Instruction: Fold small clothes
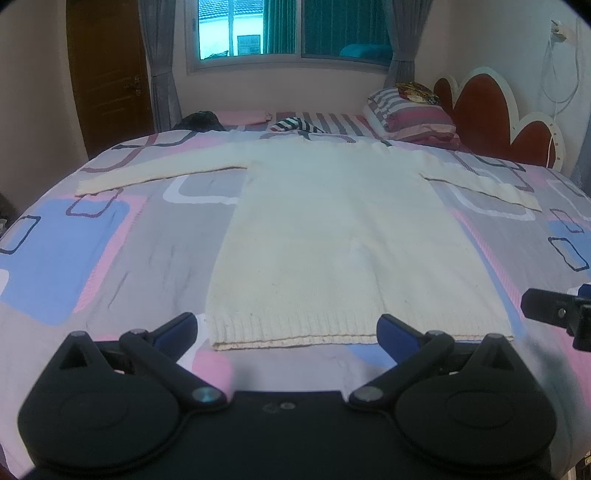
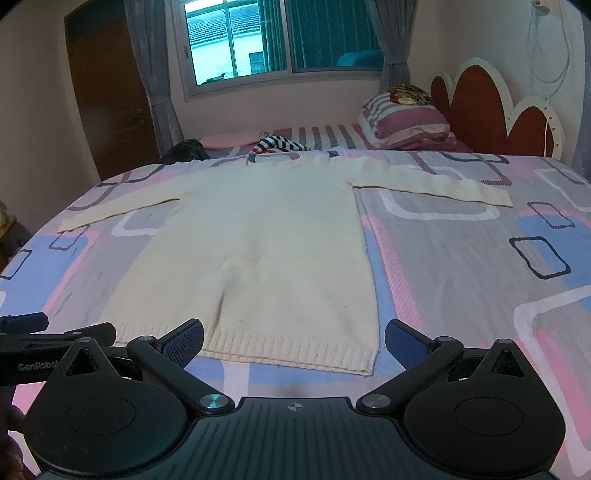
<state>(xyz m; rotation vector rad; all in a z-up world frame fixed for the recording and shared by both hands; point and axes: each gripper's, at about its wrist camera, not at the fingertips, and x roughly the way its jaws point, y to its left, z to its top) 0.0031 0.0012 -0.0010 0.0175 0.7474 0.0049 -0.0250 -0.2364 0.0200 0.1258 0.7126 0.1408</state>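
A cream sweater (image 1: 332,236) lies flat and face-up on the patterned bed (image 1: 110,258), sleeves spread to both sides, its ribbed hem nearest the left tool (image 1: 286,332) and right tool (image 2: 293,341), both hovering just short of it, spread wide and holding nothing.

The setting is a home bedroom: a bed (image 1: 110,266) with patterned sheet, striped pillows (image 1: 410,114), scalloped headboard (image 1: 491,114), curtained window (image 1: 291,29) and wooden door (image 1: 107,74).
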